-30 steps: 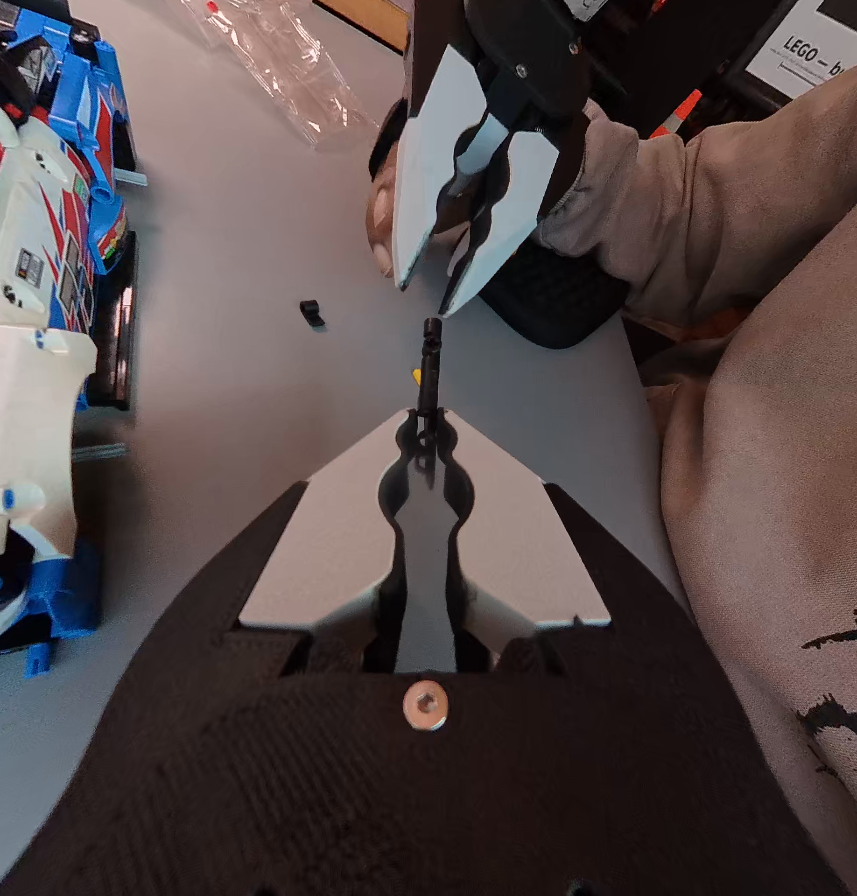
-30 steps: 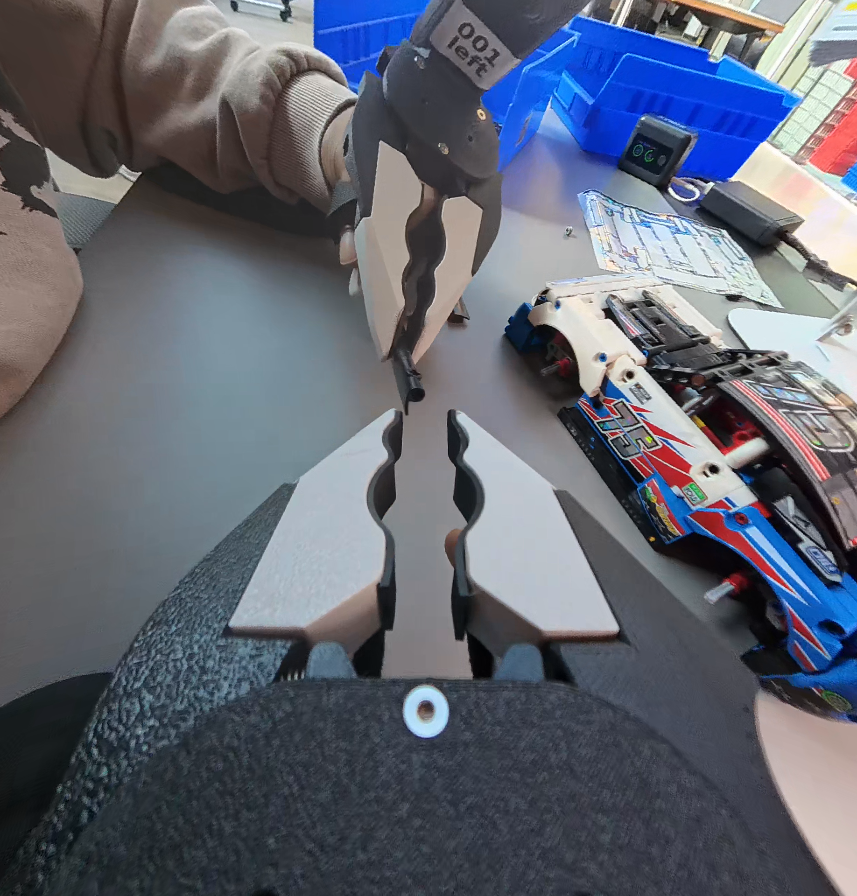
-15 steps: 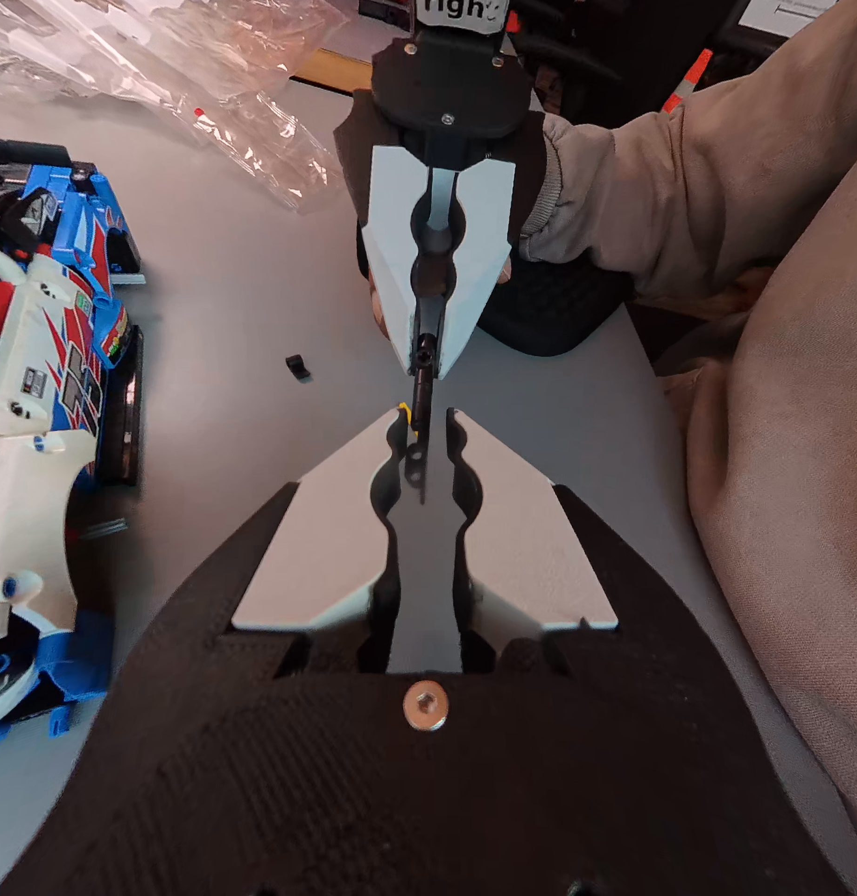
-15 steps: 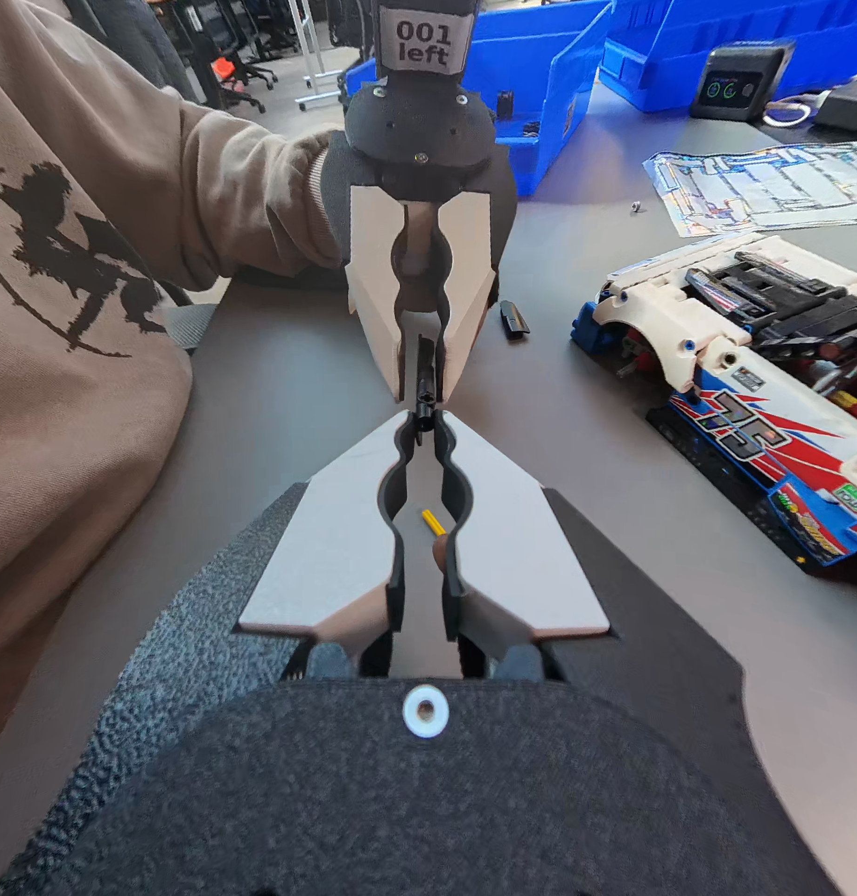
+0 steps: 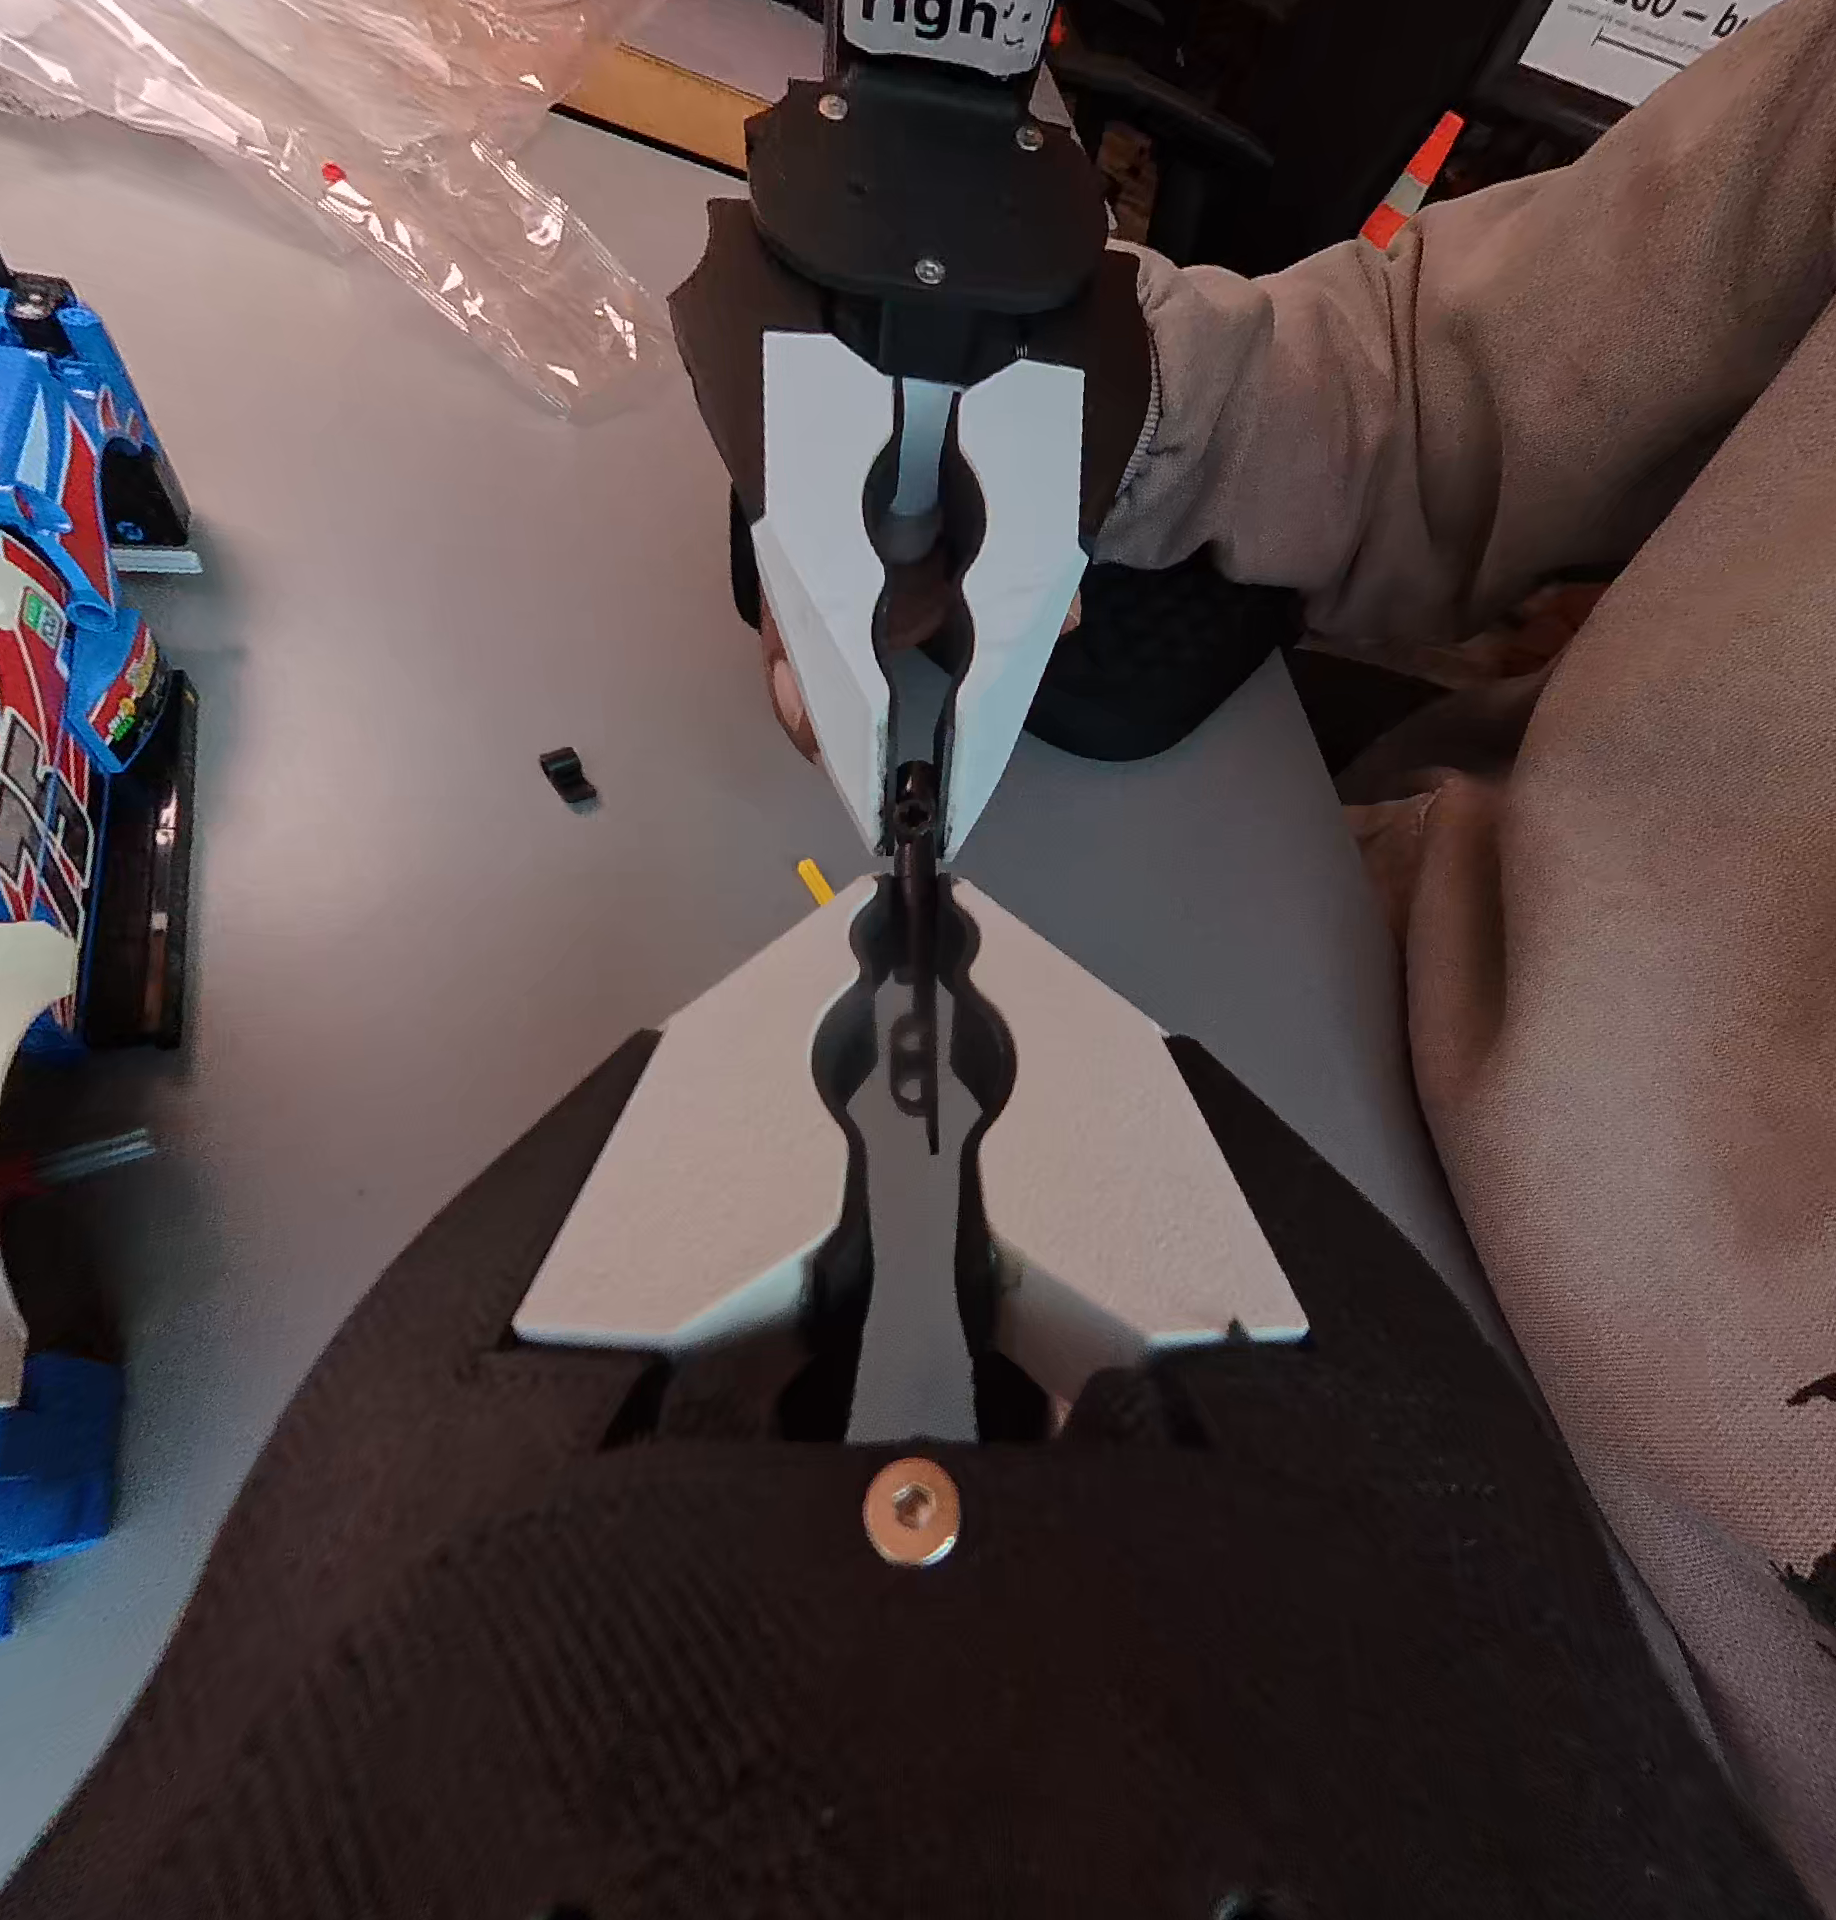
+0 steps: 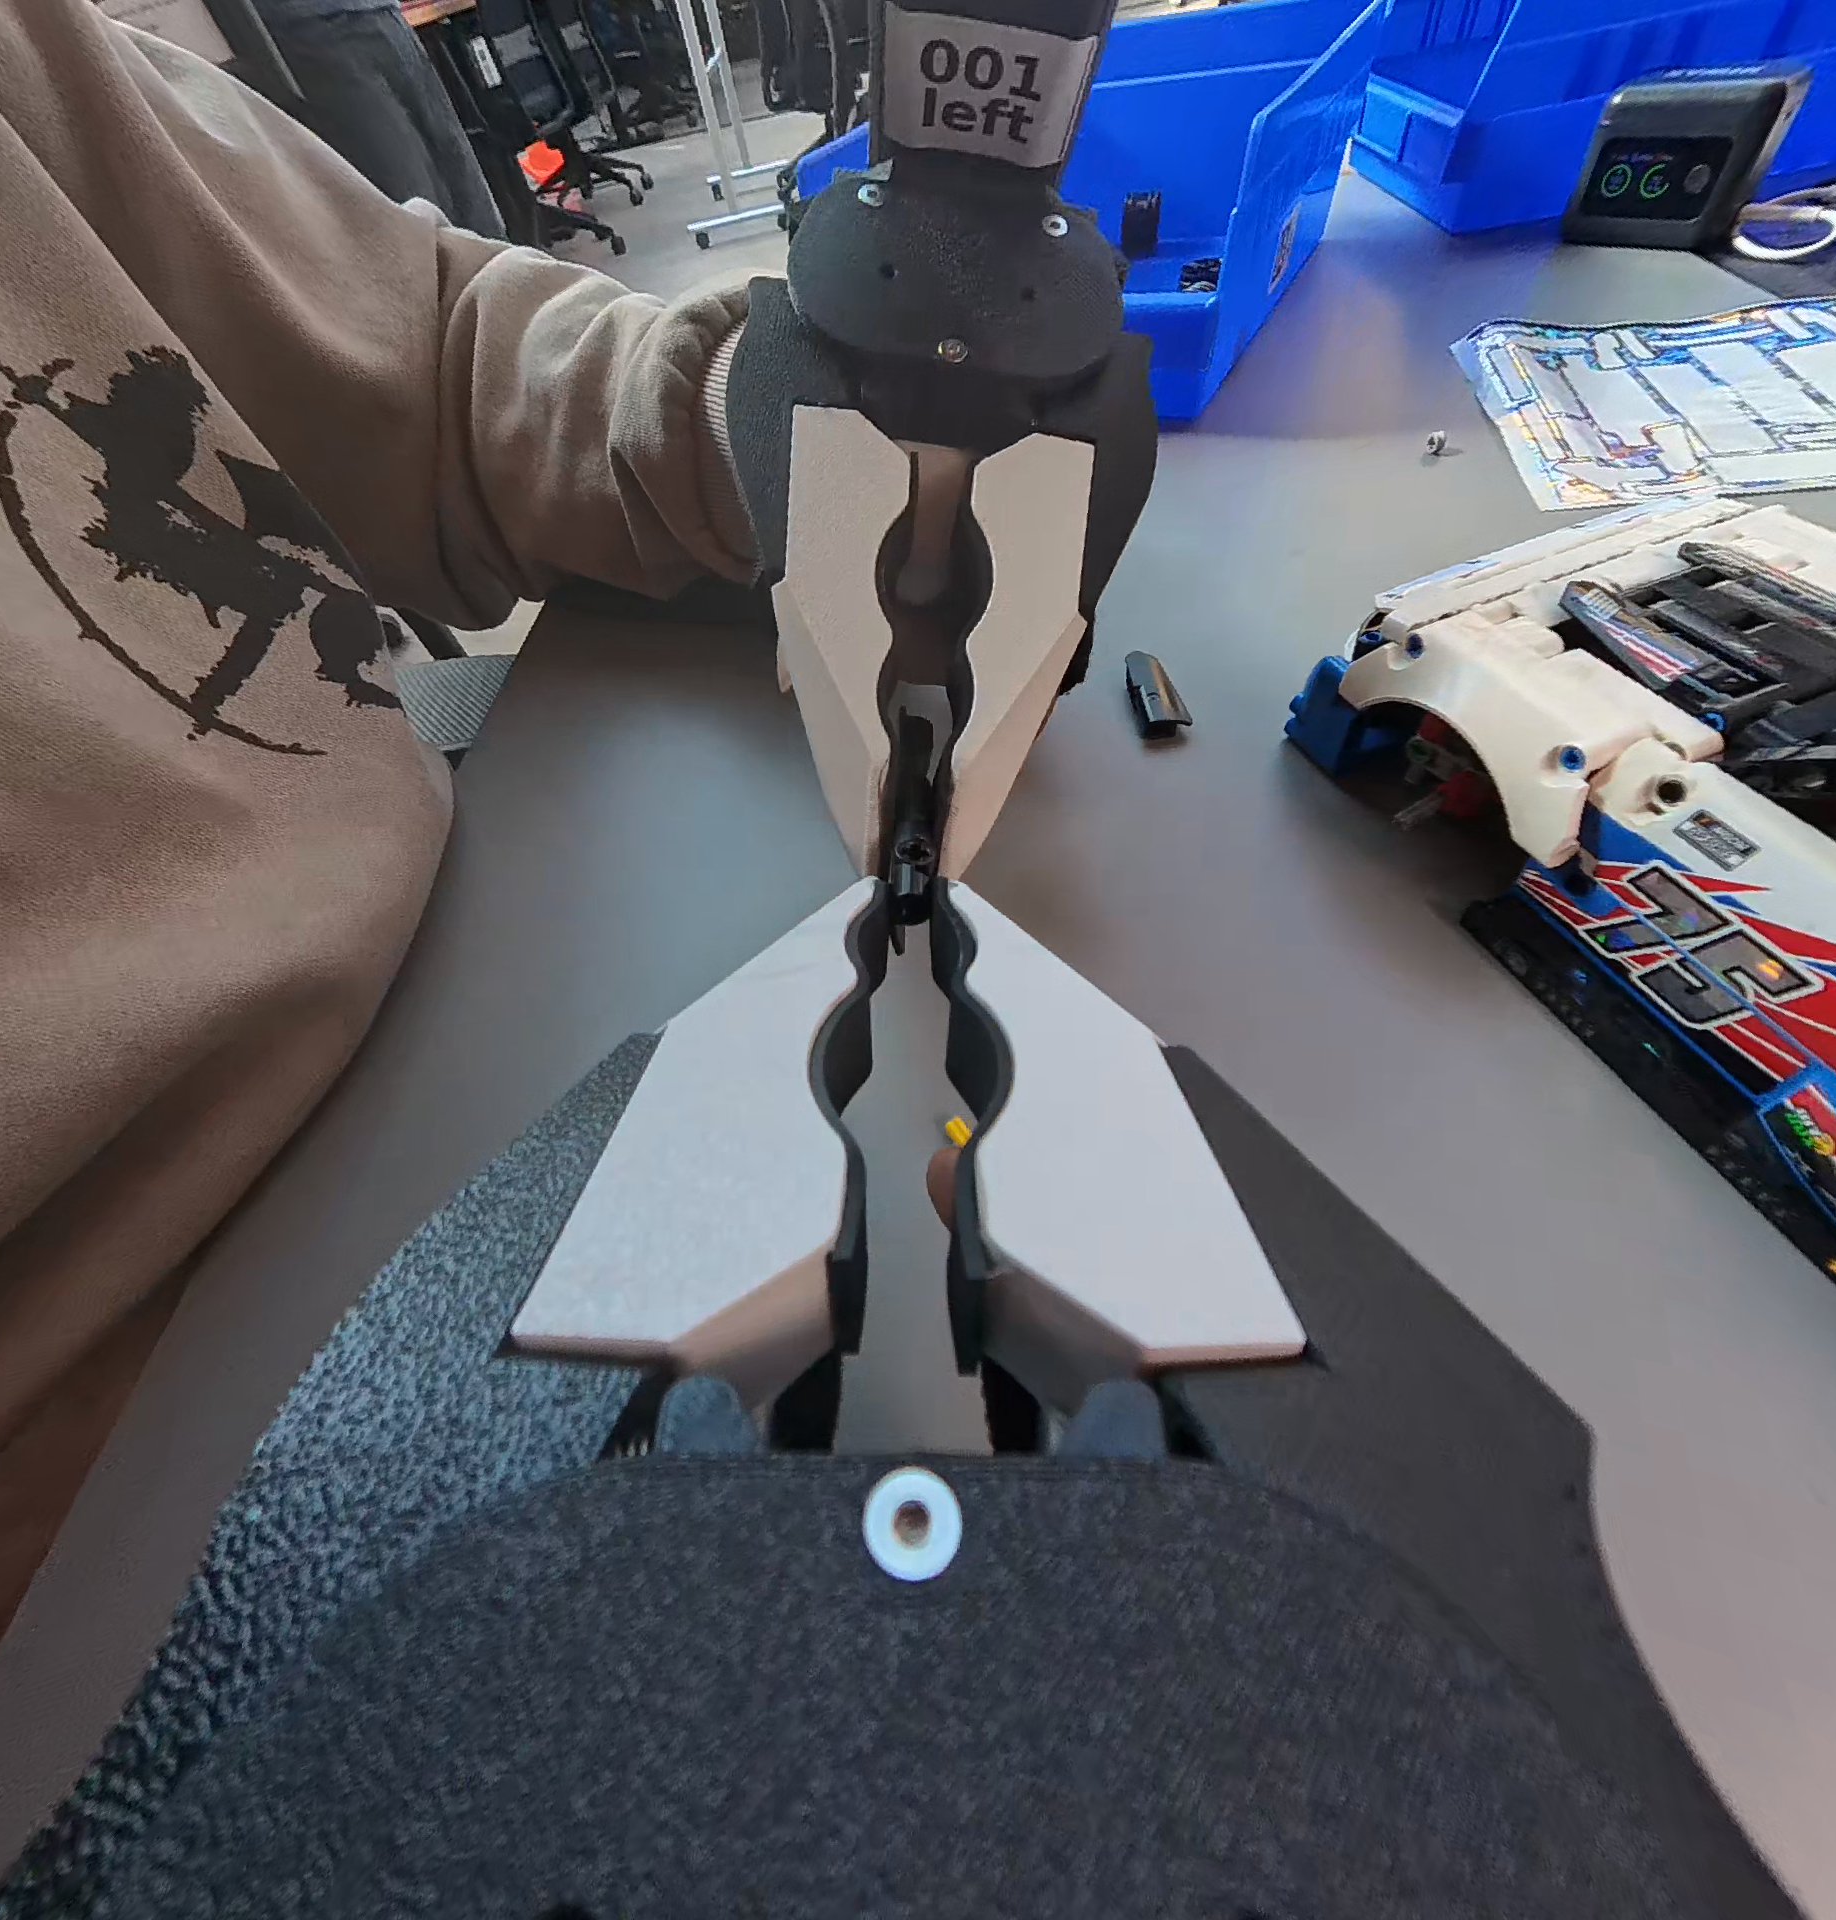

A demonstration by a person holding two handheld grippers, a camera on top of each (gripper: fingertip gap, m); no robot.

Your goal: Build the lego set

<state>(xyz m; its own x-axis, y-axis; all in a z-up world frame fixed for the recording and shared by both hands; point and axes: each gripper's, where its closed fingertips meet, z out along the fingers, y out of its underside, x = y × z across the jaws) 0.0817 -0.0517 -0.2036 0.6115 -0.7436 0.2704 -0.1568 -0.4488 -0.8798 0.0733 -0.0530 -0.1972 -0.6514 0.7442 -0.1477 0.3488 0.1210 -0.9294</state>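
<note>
My two grippers meet tip to tip above the grey table. My left gripper is shut on a thin black Lego piece with holes that runs back between its fingers. My right gripper is shut on the black connector end of the same assembly. In the left wrist view the right gripper pinches that end. In the right wrist view the left gripper faces me. The white, blue and red Lego race car lies beside them.
A small black part and a small yellow part lie loose on the table. Clear plastic bags, blue bins, an instruction sheet and a small screen device sit farther off. A person's beige sleeve and torso border the table.
A second ago only my left gripper held the piece and my right was open. The right closed on its end, the left opened briefly, and now both are shut on it.
</note>
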